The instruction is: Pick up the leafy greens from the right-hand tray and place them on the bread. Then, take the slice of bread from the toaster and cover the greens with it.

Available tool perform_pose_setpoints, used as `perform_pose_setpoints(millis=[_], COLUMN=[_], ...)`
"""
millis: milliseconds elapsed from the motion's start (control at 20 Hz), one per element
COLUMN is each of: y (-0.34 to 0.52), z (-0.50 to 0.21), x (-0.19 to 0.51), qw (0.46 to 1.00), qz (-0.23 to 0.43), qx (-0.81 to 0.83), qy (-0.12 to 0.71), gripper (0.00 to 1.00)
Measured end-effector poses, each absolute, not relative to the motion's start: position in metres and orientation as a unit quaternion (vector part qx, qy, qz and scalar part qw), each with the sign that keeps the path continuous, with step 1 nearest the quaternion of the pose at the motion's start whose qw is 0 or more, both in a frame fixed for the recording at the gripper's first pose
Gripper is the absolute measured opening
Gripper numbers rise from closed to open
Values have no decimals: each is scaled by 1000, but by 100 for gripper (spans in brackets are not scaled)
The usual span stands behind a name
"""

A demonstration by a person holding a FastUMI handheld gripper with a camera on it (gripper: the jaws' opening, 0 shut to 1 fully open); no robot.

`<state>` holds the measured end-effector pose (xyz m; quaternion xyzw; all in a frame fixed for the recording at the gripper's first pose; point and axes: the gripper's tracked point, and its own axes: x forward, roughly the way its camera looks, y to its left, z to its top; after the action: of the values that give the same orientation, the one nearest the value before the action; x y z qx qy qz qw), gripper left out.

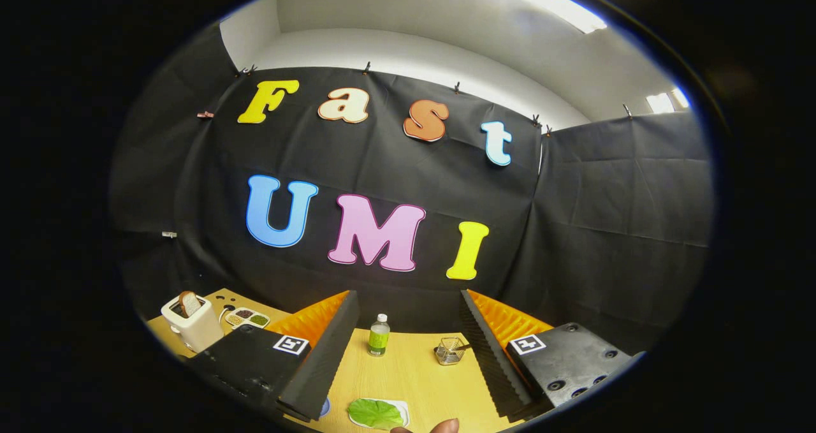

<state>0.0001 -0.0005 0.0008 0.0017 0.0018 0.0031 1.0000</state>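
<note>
The gripper [408, 356] is spread wide and empty. The leafy greens [375, 413] already sit on the bread [400, 409], low between the fingers. The toaster [191, 323], with its slice [189, 303], is far off past the left finger, so probably swing left and come down on the slice from above.

walls: black cloth [395, 165], clipped on top | table: pale wood [414, 375] | ceiling: white, lit panels [561, 12]
</note>
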Motion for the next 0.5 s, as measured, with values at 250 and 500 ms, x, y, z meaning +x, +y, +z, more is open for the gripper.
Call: perform_pose_setpoints(millis=[250,500], y=[0,2], z=[1,-5], x=[2,5], qw=[1000,1000], qz=[5,12], qx=[3,3], qy=[0,7], gripper=[98,98])
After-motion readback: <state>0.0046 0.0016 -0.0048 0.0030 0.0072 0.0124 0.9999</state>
